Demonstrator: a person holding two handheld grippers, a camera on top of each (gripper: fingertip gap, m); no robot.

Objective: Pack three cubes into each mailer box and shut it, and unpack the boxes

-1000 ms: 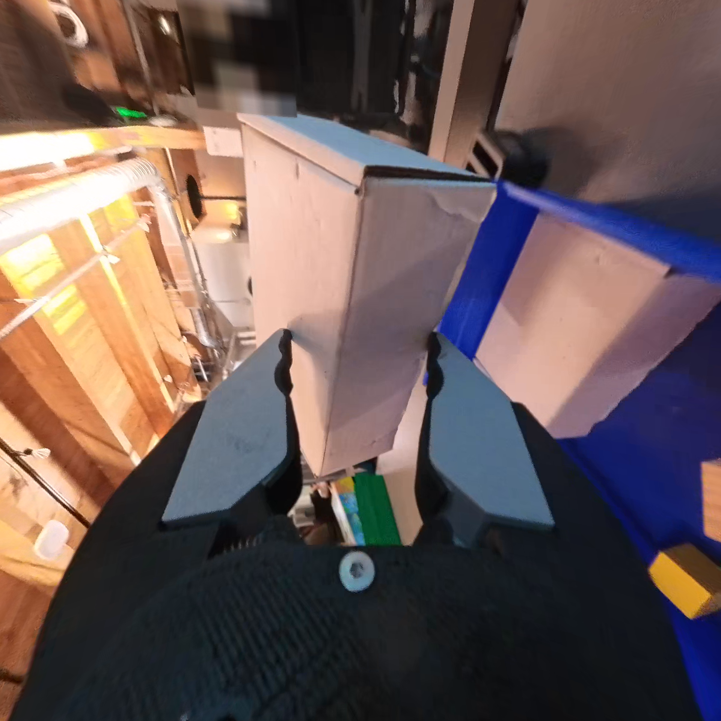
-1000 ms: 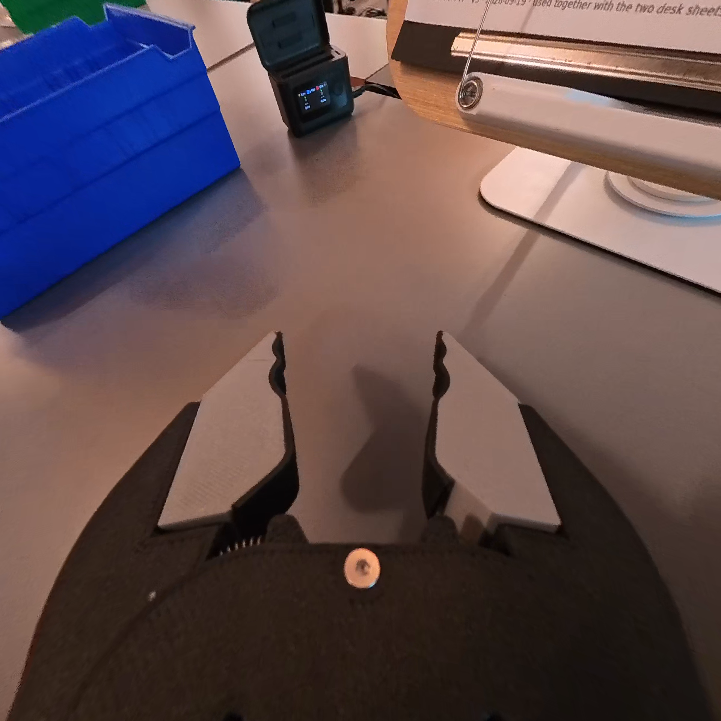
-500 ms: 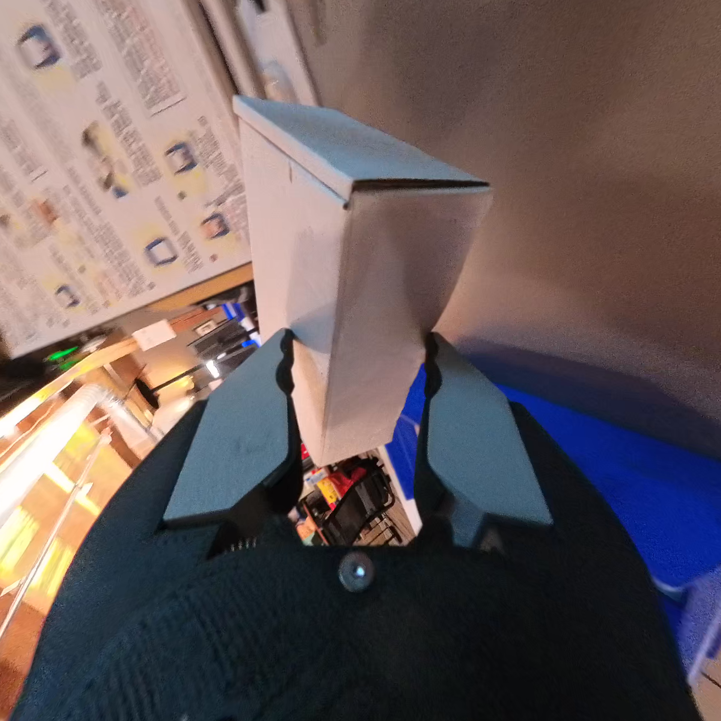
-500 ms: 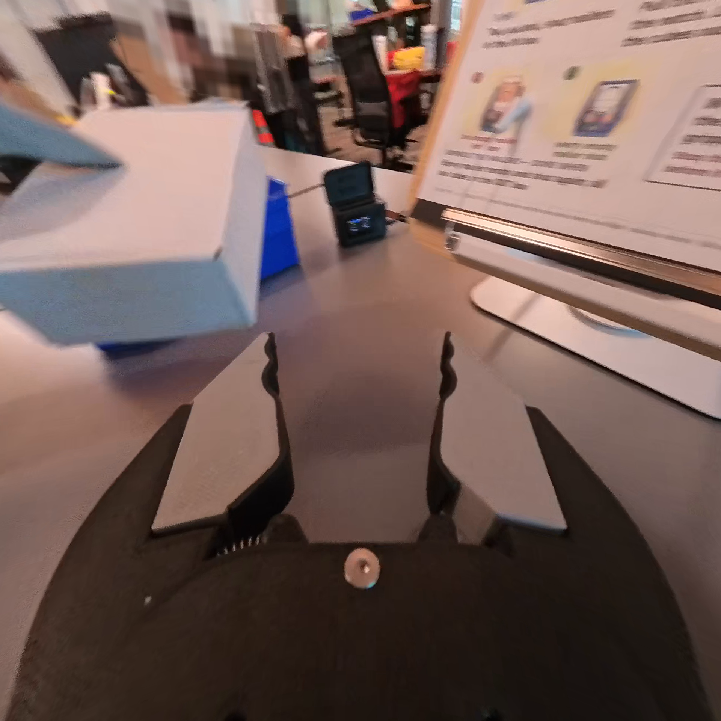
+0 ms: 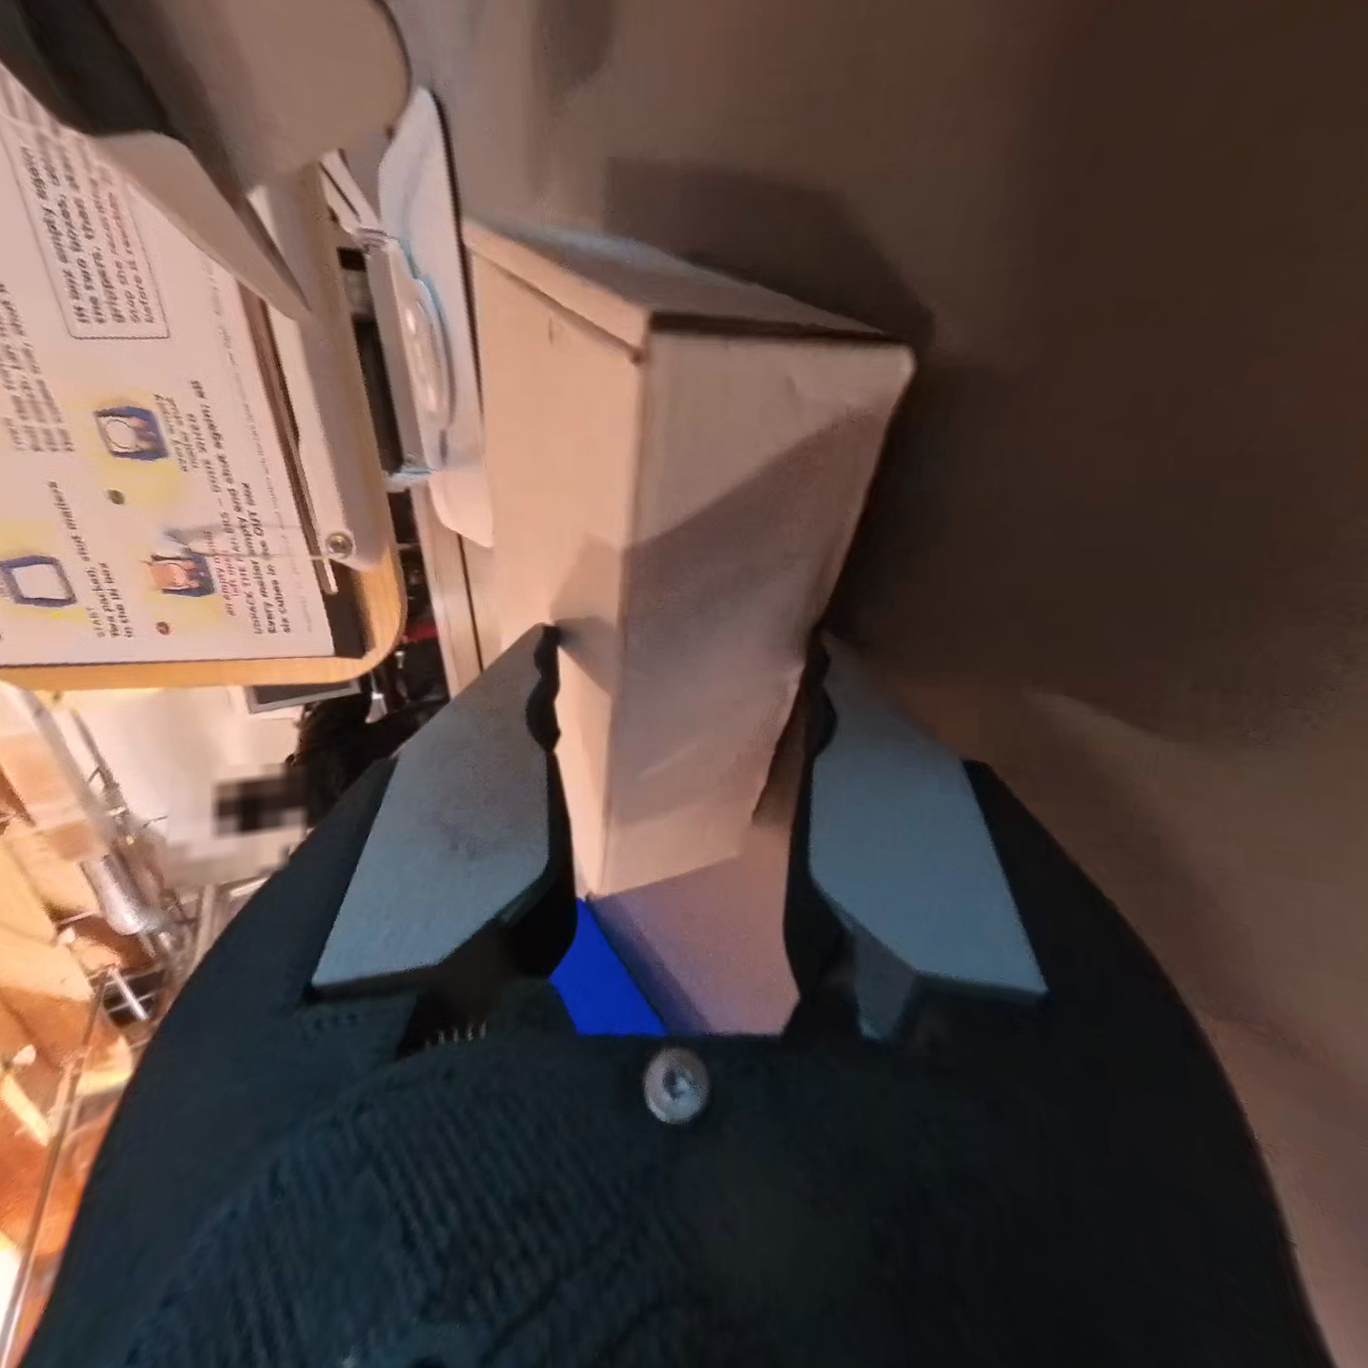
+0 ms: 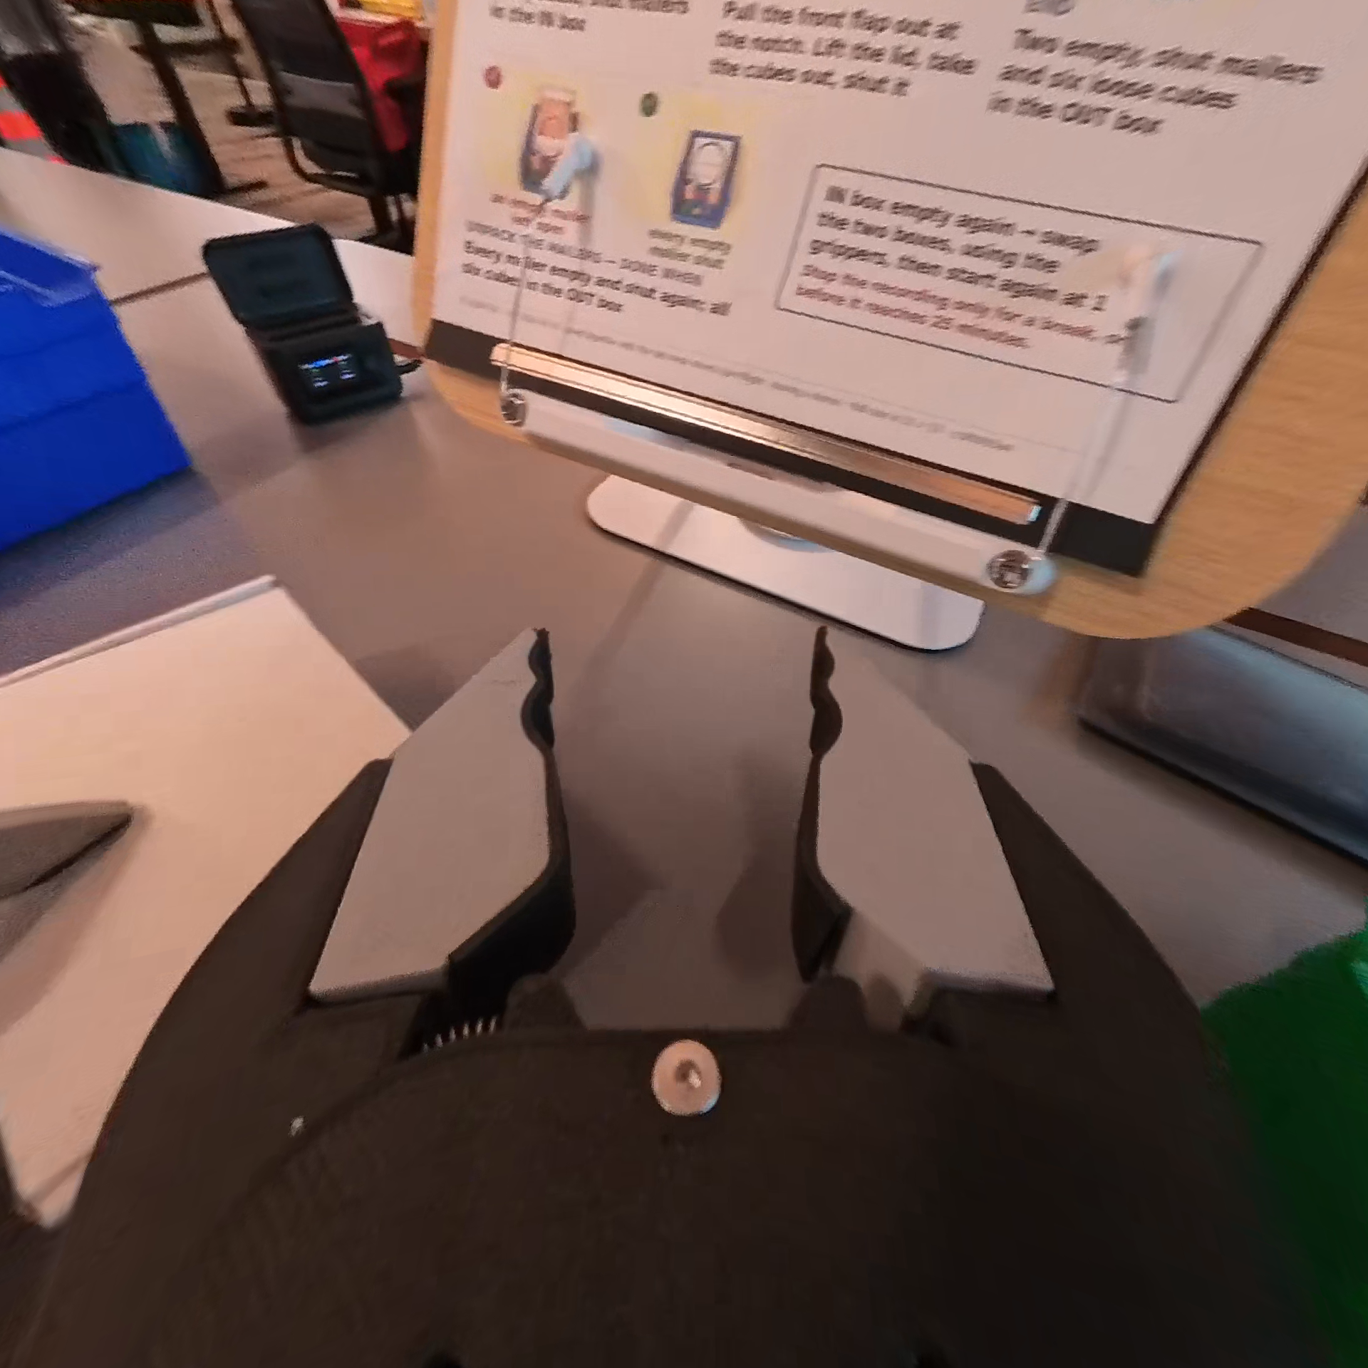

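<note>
Between left claw (image 5: 677, 651) fingers, white mailer box (image 5: 696, 518).

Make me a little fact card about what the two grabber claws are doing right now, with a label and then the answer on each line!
left gripper: shut on the white mailer box, pinching its narrow end
mailer box lid: looks closed
right gripper: open, nothing between its fingers
under right gripper: grey table
mailer box in right view: at the left
blue bin: far left on table
instruction board: standing ahead of right gripper
small black device: beside the board
</note>
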